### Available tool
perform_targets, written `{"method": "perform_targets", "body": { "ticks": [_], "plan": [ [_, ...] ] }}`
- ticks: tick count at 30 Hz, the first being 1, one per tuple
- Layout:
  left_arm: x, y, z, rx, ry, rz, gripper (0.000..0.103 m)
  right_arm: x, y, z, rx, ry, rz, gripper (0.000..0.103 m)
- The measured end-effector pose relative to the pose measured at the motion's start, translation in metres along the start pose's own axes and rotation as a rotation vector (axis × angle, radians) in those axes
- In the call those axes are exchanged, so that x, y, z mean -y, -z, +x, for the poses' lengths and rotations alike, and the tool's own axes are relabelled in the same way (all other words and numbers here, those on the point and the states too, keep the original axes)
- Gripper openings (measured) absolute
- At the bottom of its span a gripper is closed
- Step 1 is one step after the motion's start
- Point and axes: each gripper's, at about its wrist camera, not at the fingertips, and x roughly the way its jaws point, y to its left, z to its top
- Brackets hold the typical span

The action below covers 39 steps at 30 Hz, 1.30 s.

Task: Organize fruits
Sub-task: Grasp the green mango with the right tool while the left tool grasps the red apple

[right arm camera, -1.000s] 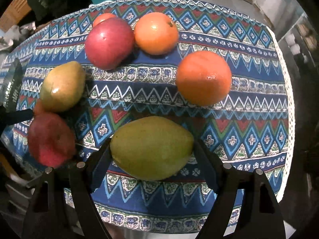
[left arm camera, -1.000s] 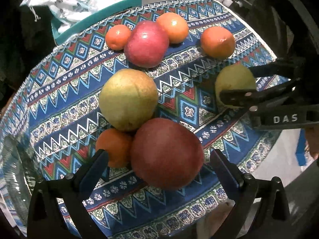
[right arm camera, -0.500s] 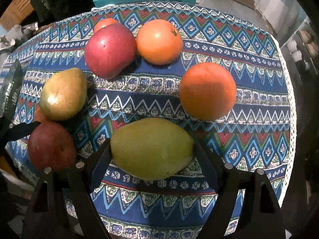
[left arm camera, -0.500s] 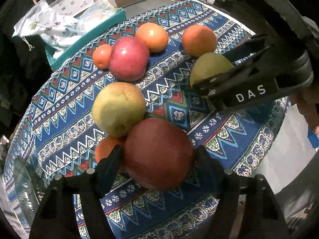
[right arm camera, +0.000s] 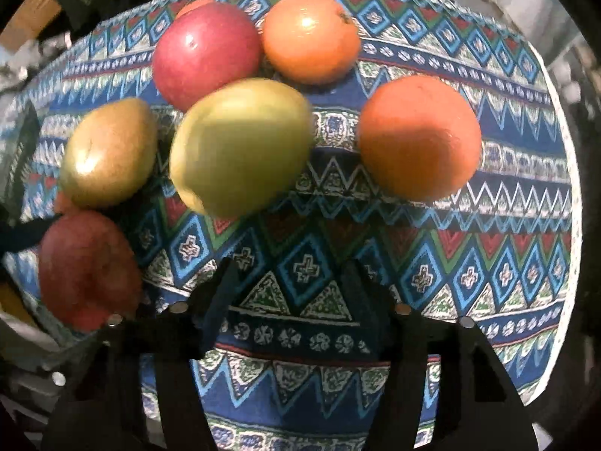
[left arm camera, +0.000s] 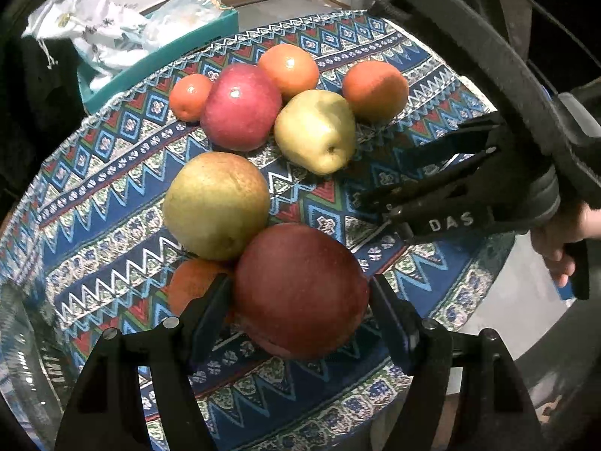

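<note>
Since a second ago: the green pear (right arm camera: 240, 146) has left the right gripper (right arm camera: 289, 282) and now lies farther back among the other fruit; the left gripper (left arm camera: 300, 297) has closed in around the dark red apple (left arm camera: 300, 289).

Left wrist view, left gripper: both fingers press the sides of the dark red apple, gripping it at the near edge of the counter (left arm camera: 443, 300).
Left wrist view, neighbours: a russet pear (left arm camera: 216, 205) touches the apple from behind, and a small orange (left arm camera: 191, 289) sits tucked beside the left finger.
Left wrist view, back cluster: the green pear rests against a shiny red apple (left arm camera: 242, 107), with a small tangerine (left arm camera: 189, 97) to its left, one orange (left arm camera: 288, 67) behind and another orange (left arm camera: 375, 91) to the right.
Left wrist view, right side: the right gripper comes in over the patterned cloth (left arm camera: 112, 195), held by a hand (left arm camera: 563, 244); nothing is between its fingers.
Left wrist view, beyond: a teal tray (left arm camera: 157, 64) with white bags stands past the cloth's far edge.

Right wrist view, right gripper: its jaws have just been closing, yet they stand apart with only bare cloth between them.
Right wrist view, green pear: blurred, lying ahead of the fingers and clear of them, between the russet pear and the big orange, close to the shiny apple.
Right wrist view, left edge: the dark red apple shows low down, blurred.
</note>
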Motion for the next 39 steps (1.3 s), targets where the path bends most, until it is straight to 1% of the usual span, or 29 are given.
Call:
{"method": "perform_targets", "body": {
  "ticks": [6, 11, 12, 15, 17, 20, 22, 27, 32, 33, 36, 39],
  "plan": [
    [0.0, -0.001, 0.001, -0.005, 0.03, -0.017, 0.075, 0.018, -0.012, -0.022, 0.045, -0.002, 0.041, 0.079],
    [-0.006, -0.003, 0.0, 0.002, 0.046, -0.048, 0.075, 0.025, -0.018, -0.035, 0.066, -0.004, 0.057, 0.079],
    [-0.008, -0.002, -0.001, 0.004, 0.047, -0.053, 0.075, 0.022, -0.022, -0.035, 0.068, -0.008, 0.059, 0.079],
    [-0.015, -0.003, -0.004, 0.004, 0.06, -0.081, 0.075, 0.032, -0.023, -0.038, 0.083, -0.029, 0.067, 0.079],
    [-0.019, -0.002, -0.006, 0.003, 0.07, -0.095, 0.075, 0.028, -0.022, -0.035, 0.089, -0.032, 0.073, 0.079],
    [-0.021, 0.001, -0.01, 0.007, 0.074, -0.103, 0.075, 0.028, -0.03, -0.029, 0.096, -0.049, 0.084, 0.079],
    [-0.022, 0.003, -0.012, 0.009, 0.079, -0.108, 0.075, 0.031, -0.026, -0.029, 0.102, -0.061, 0.085, 0.079],
    [-0.026, 0.006, -0.018, 0.017, 0.092, -0.119, 0.075, 0.021, -0.04, -0.016, 0.104, -0.094, 0.104, 0.08],
    [-0.028, 0.006, -0.021, 0.018, 0.095, -0.121, 0.075, 0.006, -0.048, -0.002, 0.089, -0.08, 0.092, 0.081],
    [-0.029, 0.006, -0.021, 0.018, 0.096, -0.12, 0.075, 0.002, -0.05, 0.001, 0.084, -0.078, 0.083, 0.08],
    [-0.029, 0.006, -0.021, 0.018, 0.097, -0.115, 0.075, -0.008, -0.051, 0.006, 0.082, -0.093, 0.059, 0.067],
    [-0.03, 0.006, -0.021, 0.019, 0.097, -0.115, 0.075, -0.021, -0.051, 0.008, 0.088, -0.047, 0.018, 0.066]
  ]
}}
